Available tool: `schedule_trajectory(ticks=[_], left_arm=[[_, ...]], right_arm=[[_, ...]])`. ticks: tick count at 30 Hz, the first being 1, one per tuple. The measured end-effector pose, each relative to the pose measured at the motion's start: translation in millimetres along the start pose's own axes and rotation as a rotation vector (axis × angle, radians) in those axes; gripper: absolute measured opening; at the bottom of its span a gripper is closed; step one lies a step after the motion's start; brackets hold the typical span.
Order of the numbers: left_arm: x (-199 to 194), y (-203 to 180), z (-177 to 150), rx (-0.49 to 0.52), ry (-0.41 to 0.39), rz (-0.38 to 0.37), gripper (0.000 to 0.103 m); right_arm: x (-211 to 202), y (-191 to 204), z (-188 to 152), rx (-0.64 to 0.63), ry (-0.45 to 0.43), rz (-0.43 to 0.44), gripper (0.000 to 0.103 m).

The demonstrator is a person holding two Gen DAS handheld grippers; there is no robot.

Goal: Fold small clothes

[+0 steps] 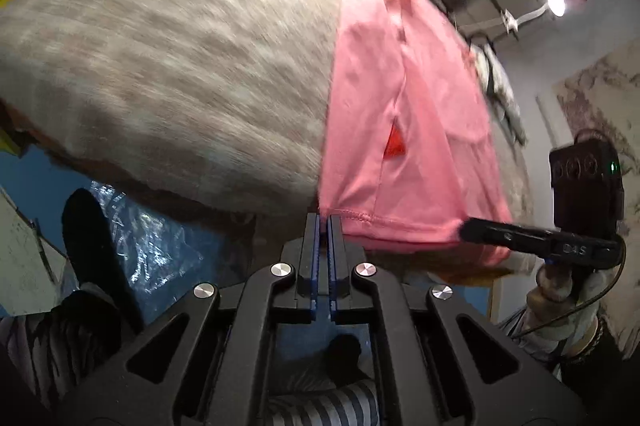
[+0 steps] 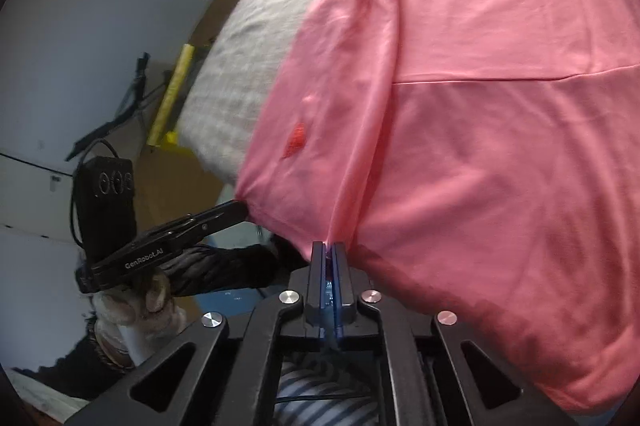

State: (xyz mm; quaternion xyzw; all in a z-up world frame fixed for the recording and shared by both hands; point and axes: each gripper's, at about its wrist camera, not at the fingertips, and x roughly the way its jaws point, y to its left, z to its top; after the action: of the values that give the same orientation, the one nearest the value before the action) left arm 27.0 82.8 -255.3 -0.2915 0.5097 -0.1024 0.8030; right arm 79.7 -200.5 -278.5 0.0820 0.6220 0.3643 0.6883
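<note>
Item: pink garment (image 2: 480,145), filling the right of frame over the grey bedcover (image 1: 160,45), hem pinched in your closed left gripper (image 1: 324,222) and closed right gripper (image 2: 329,250); risk: thin bite slips if you tug unevenly; far edge cut off, blurred.

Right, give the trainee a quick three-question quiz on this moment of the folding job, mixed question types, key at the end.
1. True or false: the left hand-held gripper is open and clear of the pink garment.
2. Multiple choice: what does the pink garment lie on? A) a bare wooden table B) a grey fuzzy blanket C) a blue tarp
3. Fill in: the right hand-held gripper is shut on the garment's ____.

Key: 1 false, it is shut on the hem; 2 B; 3 hem (bottom edge).
</note>
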Motion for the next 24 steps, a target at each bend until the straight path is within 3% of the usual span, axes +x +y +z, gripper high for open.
schedule_trajectory(ticks=[4,7,9,11,13,17,18,20,21,22,24], left_arm=[[-9.2,20.7,3.0,-0.078,-0.039,0.016,0.000],[-10.8,23.5,4.1,-0.091,-0.050,0.010,0.000],[-13.5,20.6,4.2,-0.083,-0.066,0.024,0.000],[-10.2,22.2,5.4,-0.097,-0.045,-0.002,0.012],[-7.0,22.4,5.5,-0.106,-0.032,-0.021,0.049],[4.4,5.2,6.1,-0.044,-0.005,-0.028,0.050],[8.7,0.2,6.1,-0.030,0.009,-0.028,0.050],[20.1,-7.1,6.0,-0.006,0.036,0.006,0.037],[25.2,-7.6,5.9,-0.009,0.048,0.022,0.006],[32.1,-4.2,4.8,-0.032,0.070,0.019,0.001],[31.1,0.1,3.3,-0.066,0.068,-0.006,0.000]], right_arm=[[-14.5,17.7,0.6,-0.022,-0.062,0.126,0.000],[-1.6,17.3,-0.8,-0.038,-0.029,0.057,0.000],[11.4,7.0,-3.3,0.012,0.020,0.068,0.000],[12.4,3.5,-3.3,0.026,0.021,0.055,0.000],[7.4,3.3,-3.1,0.016,0.001,0.048,0.002],[-1.8,4.4,-0.3,0.013,-0.022,0.049,0.004],[-3.3,3.3,0.3,0.009,-0.021,0.042,0.004],[-0.7,2.0,0.3,0.011,-0.008,0.032,0.005],[2.2,1.7,1.0,0.013,-0.002,0.027,0.005],[3.2,0.5,0.3,0.014,0.004,0.021,0.005],[4.9,-0.3,-0.2,0.012,0.008,0.016,0.005]])
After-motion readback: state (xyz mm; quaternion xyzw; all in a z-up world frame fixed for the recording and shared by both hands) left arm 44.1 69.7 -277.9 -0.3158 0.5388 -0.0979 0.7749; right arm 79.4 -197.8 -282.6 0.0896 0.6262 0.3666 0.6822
